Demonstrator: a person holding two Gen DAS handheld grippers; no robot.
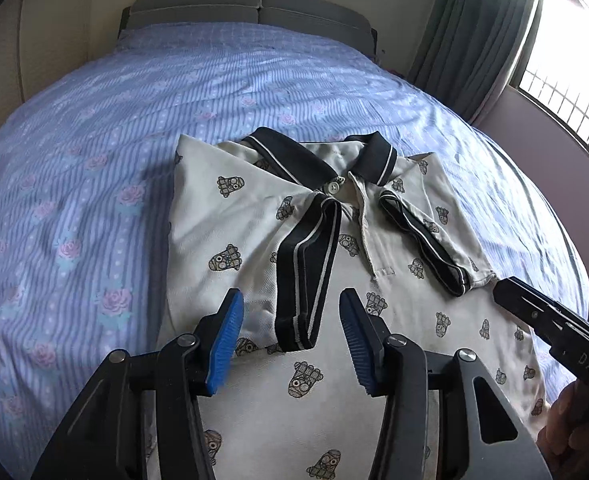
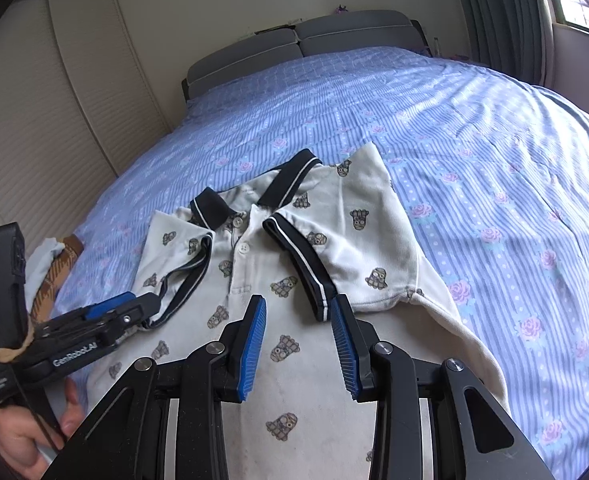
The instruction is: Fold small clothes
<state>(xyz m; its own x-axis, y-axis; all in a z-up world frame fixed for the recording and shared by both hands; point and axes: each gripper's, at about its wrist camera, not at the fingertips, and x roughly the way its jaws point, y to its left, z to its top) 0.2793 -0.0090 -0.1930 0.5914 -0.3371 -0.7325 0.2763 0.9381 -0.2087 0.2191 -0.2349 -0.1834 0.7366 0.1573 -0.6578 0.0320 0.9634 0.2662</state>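
A small white polo shirt (image 1: 302, 400) with a dark collar (image 1: 290, 156) and printed figures lies face up on the bed. Both sleeves are folded inward over the chest. My left gripper (image 1: 292, 320) is open just above the shirt, and the dark striped cuff of the left sleeve (image 1: 310, 268) lies between its blue pads (image 1: 230, 336), untouched. In the right wrist view the same shirt (image 2: 294, 392) fills the foreground. There my right gripper (image 2: 298, 336) is open over the chest, with the right sleeve's cuff (image 2: 298, 256) ending near its fingertips. The left gripper (image 2: 146, 308) shows at the left sleeve.
The bed carries a blue striped sheet with pink roses (image 1: 94, 200) and ends at a grey headboard (image 1: 250, 8). A brown plaid cloth (image 2: 58, 264) lies near the bed's left edge. Closet doors (image 2: 34, 120) stand to the left, a curtain and window (image 1: 554, 60) to the right.
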